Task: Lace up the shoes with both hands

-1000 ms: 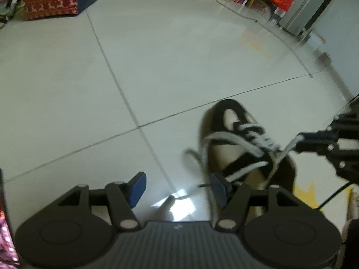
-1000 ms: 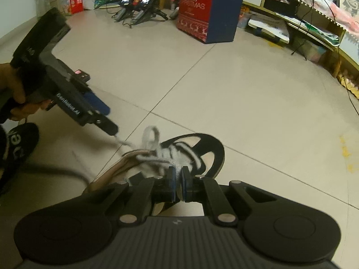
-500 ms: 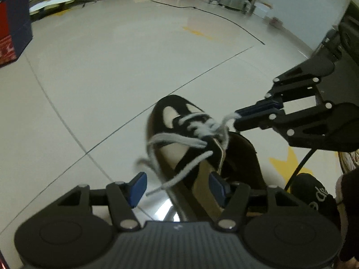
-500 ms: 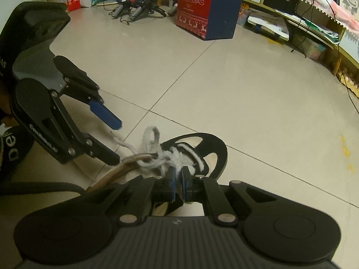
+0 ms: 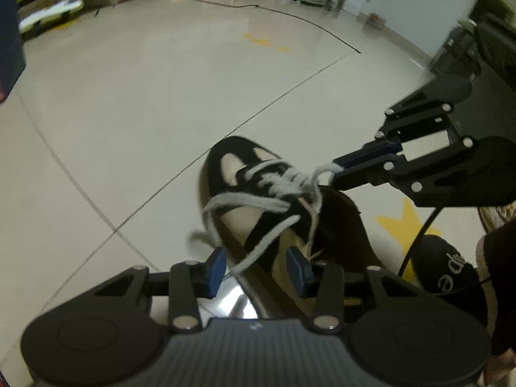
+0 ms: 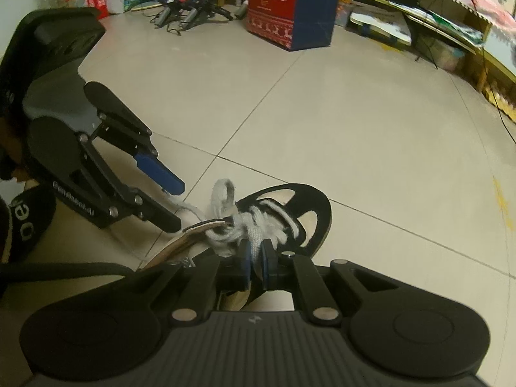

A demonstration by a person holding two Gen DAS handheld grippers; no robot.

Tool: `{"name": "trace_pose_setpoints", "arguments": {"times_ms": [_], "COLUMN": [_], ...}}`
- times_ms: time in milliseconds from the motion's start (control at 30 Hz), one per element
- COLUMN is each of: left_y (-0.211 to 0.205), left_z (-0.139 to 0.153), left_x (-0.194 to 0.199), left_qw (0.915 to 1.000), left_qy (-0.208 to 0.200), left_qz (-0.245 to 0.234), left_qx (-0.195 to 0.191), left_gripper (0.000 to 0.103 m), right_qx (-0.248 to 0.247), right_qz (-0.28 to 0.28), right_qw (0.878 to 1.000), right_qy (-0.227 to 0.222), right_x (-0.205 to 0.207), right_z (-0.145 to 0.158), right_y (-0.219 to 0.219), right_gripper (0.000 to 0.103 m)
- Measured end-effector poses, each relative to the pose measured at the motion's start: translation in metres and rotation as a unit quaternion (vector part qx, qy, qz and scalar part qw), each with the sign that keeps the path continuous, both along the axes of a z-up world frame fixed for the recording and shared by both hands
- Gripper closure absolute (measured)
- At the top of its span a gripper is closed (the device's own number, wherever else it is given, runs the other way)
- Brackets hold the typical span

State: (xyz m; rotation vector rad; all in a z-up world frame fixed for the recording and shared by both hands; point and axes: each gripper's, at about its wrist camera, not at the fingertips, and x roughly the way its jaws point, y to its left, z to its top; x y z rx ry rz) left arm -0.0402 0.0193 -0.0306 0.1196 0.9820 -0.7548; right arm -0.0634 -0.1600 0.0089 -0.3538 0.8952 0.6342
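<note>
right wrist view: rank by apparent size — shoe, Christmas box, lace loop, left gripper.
1. left gripper, though nearness to the camera inflates it
2. shoe and Christmas box: look alike, not ranked
3. lace loop

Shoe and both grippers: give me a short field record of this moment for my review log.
shoe: black and cream sneaker lying on the tiled floor
lace: grey-white lace, threaded over the front, loose loop and a free end on the near side
right gripper: shut on the lace near the top eyelets
left gripper: open, the free lace end lies between its fingers, not pinched
bow: not yet tied
background: blue and red Christmas box at the far wall
</note>
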Motion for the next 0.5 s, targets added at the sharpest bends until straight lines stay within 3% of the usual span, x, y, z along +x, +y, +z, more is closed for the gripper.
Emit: {"name": "trace_pose_setpoints", "arguments": {"times_ms": [67, 100, 267, 500], "left_y": [-0.007, -0.010, -0.021, -0.020], "left_z": [0.000, 0.000, -0.005, -0.008], "left_x": [-0.002, -0.002, -0.005, -0.013], "left_qw": [0.9998, 0.9995, 0.9989, 0.9980], "left_qy": [-0.011, -0.016, -0.008, -0.005], "left_qz": [-0.009, -0.014, -0.003, 0.038], "left_qx": [0.016, 0.024, 0.046, 0.050], "left_gripper": [0.067, 0.070, 0.100, 0.101], "right_qx": [-0.003, -0.004, -0.011, -0.021], "right_qz": [-0.002, -0.004, -0.009, -0.018], "right_qw": [1.000, 1.000, 1.000, 0.999], "right_qy": [0.002, 0.004, 0.010, 0.018], "right_x": [-0.001, -0.002, -0.004, -0.008], "right_z": [-0.002, -0.003, -0.007, -0.013], "right_y": [0.001, 0.002, 0.004, 0.008], "right_gripper": [0.079, 0.076, 0.075, 0.075]}}
